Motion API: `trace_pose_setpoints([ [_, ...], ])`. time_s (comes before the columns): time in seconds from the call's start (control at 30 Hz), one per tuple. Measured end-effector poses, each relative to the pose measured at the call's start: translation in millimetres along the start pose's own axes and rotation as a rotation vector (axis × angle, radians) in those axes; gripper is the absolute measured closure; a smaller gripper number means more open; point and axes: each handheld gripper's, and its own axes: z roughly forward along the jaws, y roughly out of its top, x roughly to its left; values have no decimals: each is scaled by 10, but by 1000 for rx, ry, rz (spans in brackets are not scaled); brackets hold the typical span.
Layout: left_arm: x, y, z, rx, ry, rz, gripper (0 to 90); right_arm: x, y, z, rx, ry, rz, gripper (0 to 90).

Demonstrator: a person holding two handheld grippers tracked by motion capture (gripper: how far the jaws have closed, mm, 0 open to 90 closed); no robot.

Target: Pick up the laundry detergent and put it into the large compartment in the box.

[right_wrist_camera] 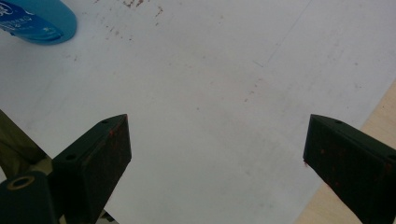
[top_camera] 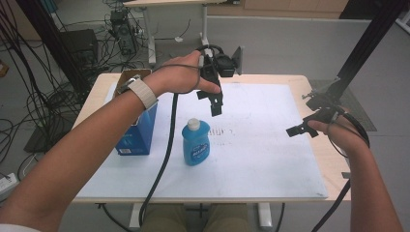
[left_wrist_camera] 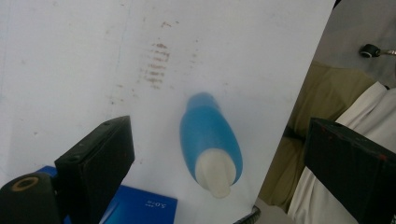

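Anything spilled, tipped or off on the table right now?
Nothing spilled. The blue bottle stands upright with its cap on, beside the blue box. The only oddity is a patch of brownish smudges on the white mat.

A light wooden table [top_camera: 99,92] is covered almost wholly by a white sheet [top_camera: 261,145], which is marked with faint brownish smudges near its middle. On the sheet a blue bottle [top_camera: 196,143] with a white cap is stood upright, and a blue box [top_camera: 138,130] is set just beside it.
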Motion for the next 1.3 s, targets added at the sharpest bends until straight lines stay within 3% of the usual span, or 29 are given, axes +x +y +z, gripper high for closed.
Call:
trace_pose_setpoints([
  [0.3,-10,4,29,19,5,-94,93,2,22,30,5,1,3,74],
  [0.7,-5,-66,71,5,9,-168,93,11,38,46,3,4,-4,74],
  [1.3,28,-245,196,-8,-4,-198,93,46,63,71,5,5,-10,73],
])
